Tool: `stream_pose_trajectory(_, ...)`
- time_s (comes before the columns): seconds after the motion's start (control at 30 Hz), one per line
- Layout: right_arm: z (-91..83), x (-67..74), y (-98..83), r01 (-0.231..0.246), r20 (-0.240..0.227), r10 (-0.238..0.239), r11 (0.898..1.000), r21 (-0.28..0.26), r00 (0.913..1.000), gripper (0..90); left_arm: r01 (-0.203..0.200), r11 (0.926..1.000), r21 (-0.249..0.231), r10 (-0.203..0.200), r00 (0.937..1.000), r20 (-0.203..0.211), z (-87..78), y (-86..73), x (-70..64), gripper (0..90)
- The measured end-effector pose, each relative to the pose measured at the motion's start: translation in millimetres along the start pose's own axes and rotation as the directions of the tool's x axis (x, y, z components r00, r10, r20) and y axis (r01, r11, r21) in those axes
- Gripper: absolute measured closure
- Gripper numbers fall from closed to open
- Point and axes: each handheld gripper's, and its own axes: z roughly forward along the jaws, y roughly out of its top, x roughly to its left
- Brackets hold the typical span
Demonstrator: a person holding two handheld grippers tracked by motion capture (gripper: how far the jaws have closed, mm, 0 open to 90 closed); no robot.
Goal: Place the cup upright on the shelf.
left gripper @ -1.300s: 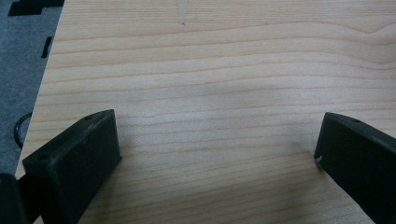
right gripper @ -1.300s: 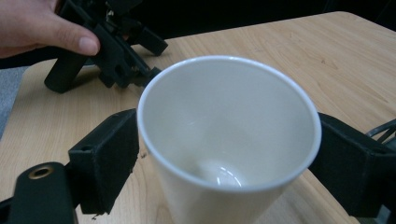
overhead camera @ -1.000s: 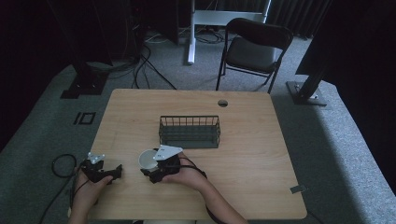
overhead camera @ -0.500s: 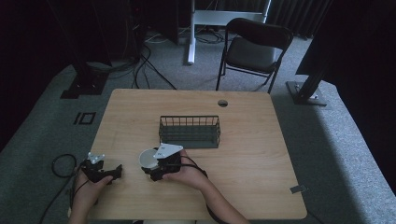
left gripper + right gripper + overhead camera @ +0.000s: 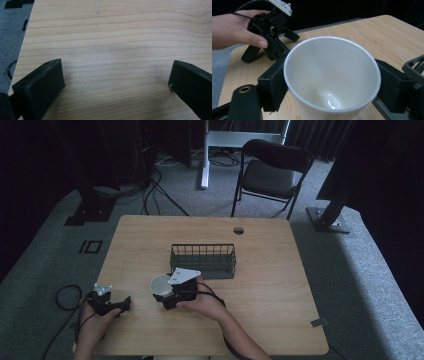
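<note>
A white cup (image 5: 160, 283) is upright and empty between the jaws of my right gripper (image 5: 165, 293), just in front of the wire basket's left end. In the right gripper view the two black jaws press the cup (image 5: 329, 65) from both sides, so my right gripper (image 5: 330, 87) is shut on it. My left gripper (image 5: 124, 303) rests on the table near the front left corner. In its own view my left gripper (image 5: 115, 85) is open, with bare wood between the jaws.
A dark wire basket (image 5: 202, 257) stands empty in the middle of the wooden table (image 5: 260, 285), and its corner (image 5: 415, 66) shows beside the cup. A cable hole (image 5: 238, 230) lies near the far edge. A folding chair (image 5: 270, 172) stands beyond the table.
My right gripper has shifted slightly forward, toward the basket, with the cup in it. The left gripper has not moved.
</note>
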Motion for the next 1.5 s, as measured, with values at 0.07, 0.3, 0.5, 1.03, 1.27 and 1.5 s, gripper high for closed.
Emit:
stream_pose_trajectory(0.07, -3.7, -0.6, 3.7, -0.009, -0.006, 0.009, 1.0, -0.009, 0.9999, 19.7, 0.0, 1.0, 0.0, 0.0, 1.0, 0.0, 0.0, 0.0, 0.0, 0.3)
stream_pose_trajectory(0.3, -12.9, -1.0, 15.5, -0.014, -0.012, 0.013, 1.0, -0.018, 0.9998, 19.7, 0.0, 1.0, 0.0, 0.0, 1.0, 0.0, 0.0, 0.0, 0.0, 0.3)
stream_pose_trajectory(0.5, -21.0, -2.5, 23.5, -0.021, -0.006, 0.02, 0.999, -0.042, 0.9998, 19.7, 0.002, 1.0, -0.002, -0.002, 1.0, 0.0, 0.1, 0.0, -0.1, 0.3)
stream_pose_trajectory(1.03, -46.0, -21.6, 53.0, -0.041, 0.076, 0.051, 0.992, -0.121, 0.9958, 19.7, 0.001, 1.0, -0.002, -0.001, 1.0, -0.001, 0.1, 0.0, 0.0, 0.3)
stream_pose_trajectory(1.27, -58.9, -37.7, 65.2, -0.049, 0.164, 0.073, 0.987, -0.15, 0.9837, 19.8, 0.0, 1.0, -0.002, 0.0, 1.0, -0.001, 0.1, 0.0, 0.0, 0.3)
stream_pose_trajectory(1.5, -71.4, -57.2, 71.5, -0.059, 0.263, 0.1, 0.985, -0.161, 0.9596, 19.8, 0.0, 1.0, -0.001, 0.0, 1.0, 0.0, 0.0, 0.0, 0.0, 0.3)
